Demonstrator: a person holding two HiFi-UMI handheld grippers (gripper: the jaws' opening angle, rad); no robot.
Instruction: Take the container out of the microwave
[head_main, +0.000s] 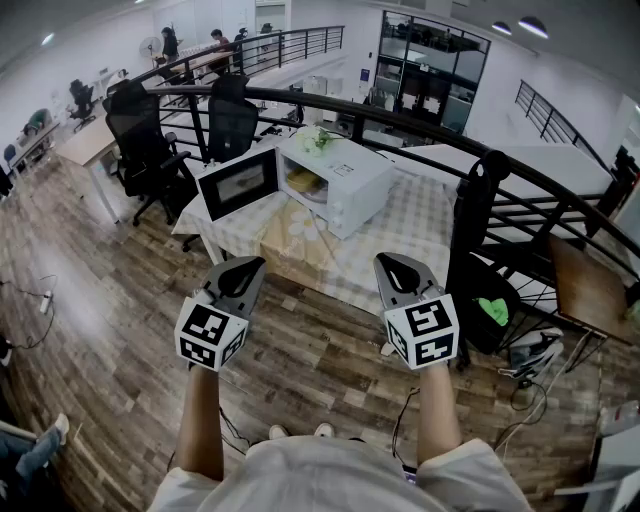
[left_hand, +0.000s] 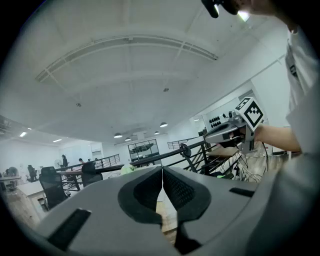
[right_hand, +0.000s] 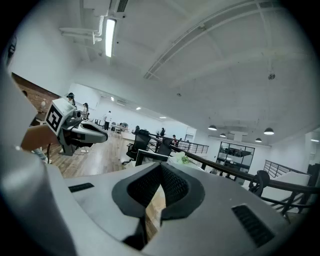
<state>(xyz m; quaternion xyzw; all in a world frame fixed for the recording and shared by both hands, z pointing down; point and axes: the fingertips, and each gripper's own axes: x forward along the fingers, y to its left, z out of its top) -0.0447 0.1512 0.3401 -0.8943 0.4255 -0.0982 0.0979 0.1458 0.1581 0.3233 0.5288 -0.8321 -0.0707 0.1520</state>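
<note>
The white microwave (head_main: 350, 180) stands on a table with a checked cloth (head_main: 420, 225), its dark door (head_main: 238, 183) swung open to the left. A yellowish container (head_main: 303, 181) sits inside the cavity. Both grippers hang over the wooden floor, well short of the table. My left gripper (head_main: 250, 265) (left_hand: 162, 170) is shut with nothing between its pads. My right gripper (head_main: 390, 262) (right_hand: 161, 167) is also shut and empty. Each gripper view shows the other gripper off to the side: the right gripper (left_hand: 227, 132) and the left gripper (right_hand: 82, 131).
A curved black railing (head_main: 420, 125) runs behind the table. Black office chairs (head_main: 150, 140) stand at the left. A black stand holding something green (head_main: 490, 305) is right of the table, with cables (head_main: 530, 360) on the floor near it. Something green (head_main: 318, 138) sits on the microwave.
</note>
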